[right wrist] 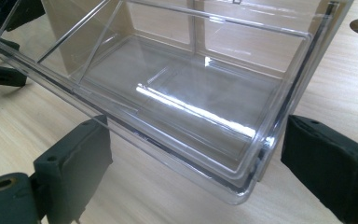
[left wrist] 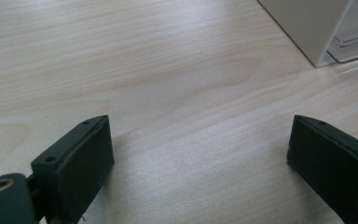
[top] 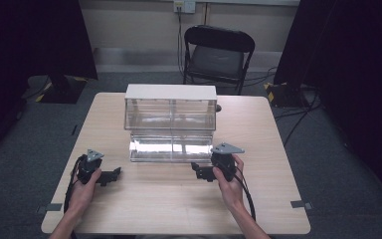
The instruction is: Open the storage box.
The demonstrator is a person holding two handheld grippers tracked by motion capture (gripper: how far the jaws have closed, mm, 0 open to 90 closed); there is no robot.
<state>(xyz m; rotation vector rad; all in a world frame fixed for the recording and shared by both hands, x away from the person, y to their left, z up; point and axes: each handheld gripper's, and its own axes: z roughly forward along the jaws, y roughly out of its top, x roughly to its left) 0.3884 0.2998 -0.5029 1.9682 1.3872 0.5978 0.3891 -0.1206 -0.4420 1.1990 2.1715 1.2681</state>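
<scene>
Bin (top: 171, 144) is sitting mid-table, tray open; I'm hovering right gripper (right wrist: 196, 154) at its corner, jaws spread, left gripper (left wrist: 200, 154) also gaping, so I'm squaring up before clamping

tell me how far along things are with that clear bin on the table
Nothing looks done: the clear bin sits on the table with its compartments bare. Both tongs are open and hold nothing; the left tongs rest apart, the right tongs beside its front corner. Everything remains.
</scene>
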